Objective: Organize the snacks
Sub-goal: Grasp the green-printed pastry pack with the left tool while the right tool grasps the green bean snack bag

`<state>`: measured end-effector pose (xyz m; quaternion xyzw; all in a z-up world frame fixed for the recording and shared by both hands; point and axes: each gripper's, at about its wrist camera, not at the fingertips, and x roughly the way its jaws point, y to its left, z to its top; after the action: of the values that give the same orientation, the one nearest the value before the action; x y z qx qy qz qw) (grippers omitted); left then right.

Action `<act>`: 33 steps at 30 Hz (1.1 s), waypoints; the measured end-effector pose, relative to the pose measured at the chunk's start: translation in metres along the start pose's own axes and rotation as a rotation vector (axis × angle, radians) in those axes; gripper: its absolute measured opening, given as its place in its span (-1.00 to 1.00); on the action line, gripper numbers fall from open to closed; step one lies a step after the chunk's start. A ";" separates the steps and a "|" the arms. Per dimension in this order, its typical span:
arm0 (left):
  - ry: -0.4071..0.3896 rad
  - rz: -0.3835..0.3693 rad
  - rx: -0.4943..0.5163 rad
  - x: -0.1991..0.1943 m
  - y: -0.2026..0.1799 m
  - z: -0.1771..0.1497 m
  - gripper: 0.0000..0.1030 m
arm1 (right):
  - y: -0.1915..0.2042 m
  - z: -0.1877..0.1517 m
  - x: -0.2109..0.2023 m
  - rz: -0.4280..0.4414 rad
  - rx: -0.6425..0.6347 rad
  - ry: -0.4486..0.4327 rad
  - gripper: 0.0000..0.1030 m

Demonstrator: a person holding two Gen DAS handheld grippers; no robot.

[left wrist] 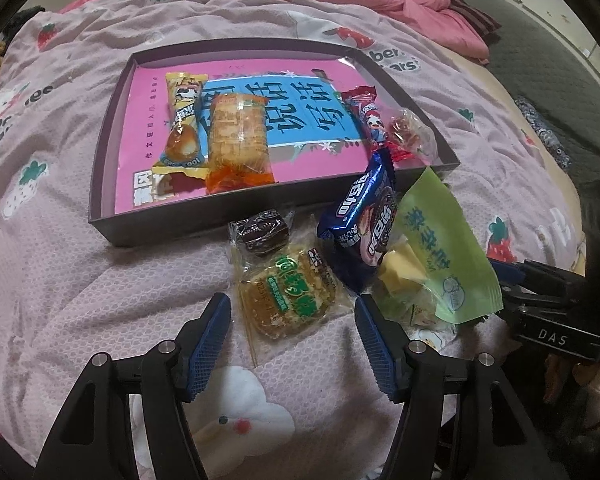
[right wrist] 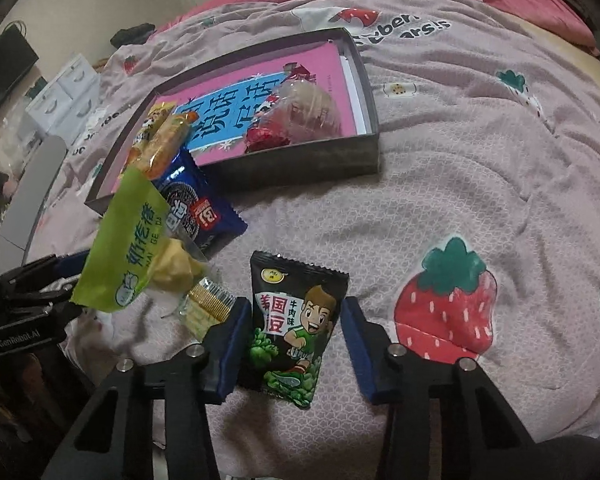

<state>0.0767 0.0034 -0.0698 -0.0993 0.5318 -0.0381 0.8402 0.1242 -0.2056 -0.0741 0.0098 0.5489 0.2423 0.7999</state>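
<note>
1. The left gripper (left wrist: 292, 320) stands wide at the bottom of the left wrist frame, holding nothing; a clear-wrapped cake (left wrist: 288, 300) lies on the bedspread (left wrist: 80, 280) between its fingers.
2. The right gripper (right wrist: 294, 336), lower centre of the right wrist frame, is narrower around a black bean packet (right wrist: 294, 324); the left pad seems to touch it, while a gap shows at the right.
3. The dark tray (left wrist: 104, 184) (pink book inside) holds several wrapped snacks, upper centre.
4. A blue biscuit pack (left wrist: 364, 224) and a green packet (left wrist: 440, 248) lie just beside the tray's near edge.
</note>
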 end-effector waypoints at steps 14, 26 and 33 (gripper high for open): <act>0.042 0.040 -0.051 0.022 0.004 0.005 0.39 | 0.010 0.023 0.018 -0.027 -0.092 -0.041 -0.17; 0.035 0.101 -0.072 0.033 -0.007 0.006 0.16 | 0.012 0.026 0.024 -0.032 -0.120 -0.042 -0.17; 0.047 0.048 -0.098 0.024 0.005 0.002 0.00 | 0.010 0.026 0.020 -0.013 -0.107 -0.053 -0.19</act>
<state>0.0882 0.0045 -0.0909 -0.1269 0.5548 0.0057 0.8222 0.1490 -0.1825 -0.0784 -0.0299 0.5138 0.2659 0.8151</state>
